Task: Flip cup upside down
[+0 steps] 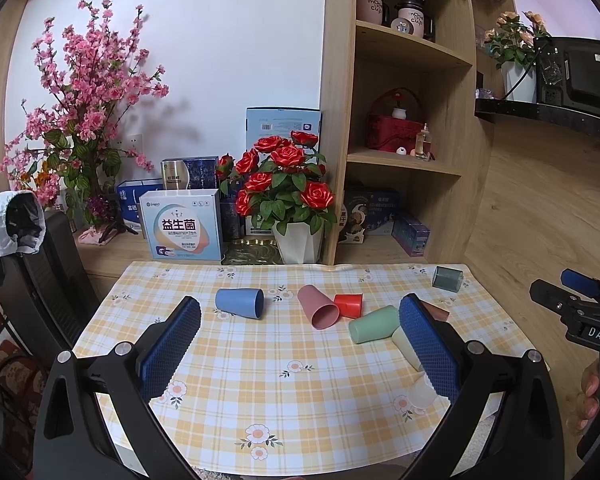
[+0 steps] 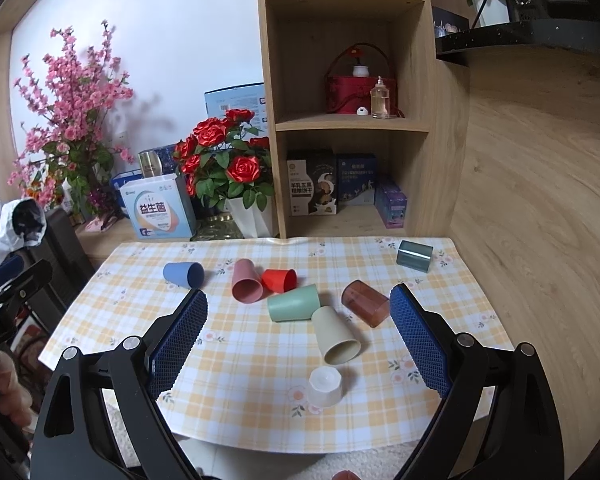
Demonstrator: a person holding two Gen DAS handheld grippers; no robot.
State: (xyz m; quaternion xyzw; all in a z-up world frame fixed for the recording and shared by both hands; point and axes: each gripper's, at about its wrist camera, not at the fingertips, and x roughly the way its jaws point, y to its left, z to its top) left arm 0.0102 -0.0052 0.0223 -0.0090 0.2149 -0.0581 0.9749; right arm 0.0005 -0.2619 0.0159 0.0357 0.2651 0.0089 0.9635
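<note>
Several cups lie on their sides on the checked tablecloth [image 2: 240, 408]: blue [image 2: 183, 274], pink [image 2: 246, 281], red [image 2: 279, 280], green [image 2: 294, 303], cream [image 2: 336, 335], brown translucent [image 2: 365, 303] and grey-blue [image 2: 414, 255]. A white cup [image 2: 325, 386] stands upside down near the front. My right gripper [image 2: 298, 304] is open, above the table, with the green and cream cups between its fingers in view. My left gripper [image 1: 300, 312] is open over the table's left-middle; the blue cup [image 1: 239, 302], pink cup [image 1: 319, 307] and green cup [image 1: 374, 324] lie ahead of it.
A white pot of red roses [image 2: 230, 168], boxes [image 2: 158, 208] and a wooden shelf unit [image 2: 348, 120] stand behind the table. A dark chair [image 1: 40, 280] is at the left. The right gripper [image 1: 580, 312] shows at the left wrist view's right edge.
</note>
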